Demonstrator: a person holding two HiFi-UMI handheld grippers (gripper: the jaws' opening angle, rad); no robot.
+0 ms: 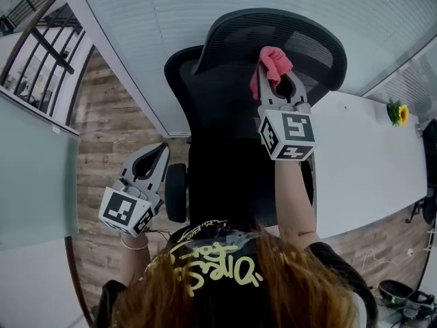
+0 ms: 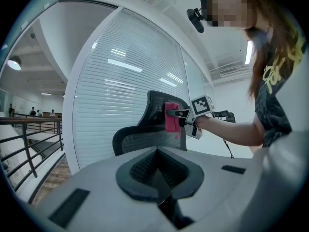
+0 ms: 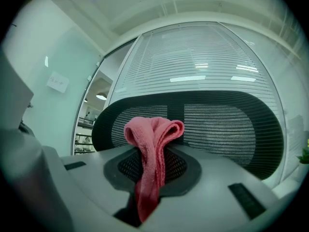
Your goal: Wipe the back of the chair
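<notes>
A black mesh office chair (image 1: 225, 115) stands in front of me with its back (image 1: 307, 43) turned to me. My right gripper (image 1: 272, 70) is raised to the upper back and is shut on a folded pink cloth (image 1: 274, 61). In the right gripper view the cloth (image 3: 150, 173) hangs from the jaws, close before the mesh (image 3: 217, 129). The left gripper view shows the cloth (image 2: 172, 117) against the chair's upper back (image 2: 157, 108). My left gripper (image 1: 161, 150) hangs low at the chair's left, shut with nothing in it, its jaws meeting at a point.
A long white table (image 1: 369, 162) runs along the right, with a small flower (image 1: 397, 111) at its far end. A glass wall with blinds (image 1: 205, 5) stands behind the chair. A dark railing (image 1: 41, 26) and wooden floor (image 1: 102, 115) lie to the left.
</notes>
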